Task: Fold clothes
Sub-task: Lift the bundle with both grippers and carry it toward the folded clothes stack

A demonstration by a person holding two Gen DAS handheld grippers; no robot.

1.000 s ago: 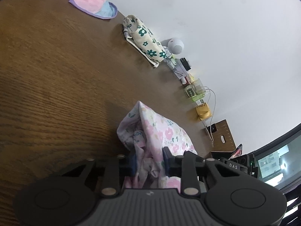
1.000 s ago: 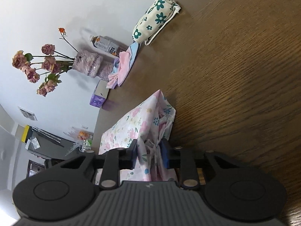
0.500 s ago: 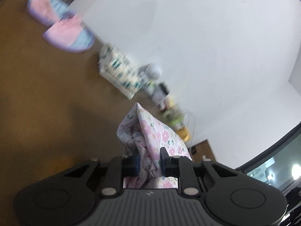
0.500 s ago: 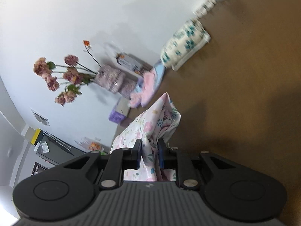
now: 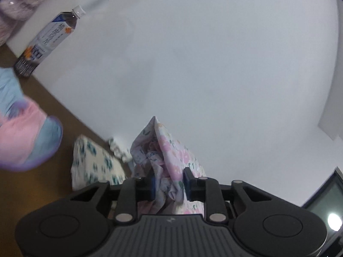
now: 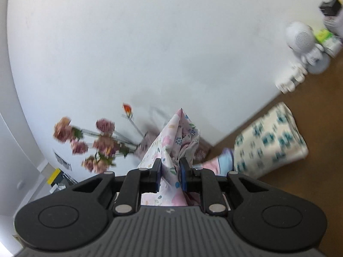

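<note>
My left fingers [image 5: 168, 183], easing slightly apart, and my right fingers [image 6: 170, 174], nearly closed, each pinch bunched floral cloth [image 5: 163, 150] rising between them.

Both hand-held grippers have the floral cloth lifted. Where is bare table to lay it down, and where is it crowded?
Bare brown wooden table shows right of the folded cream garment with teal flowers in the right wrist view, and below the pink-and-blue folded garment in the left wrist view. Crowded along the wall: labelled drink bottle, dried pink flowers, white round gadget.
</note>
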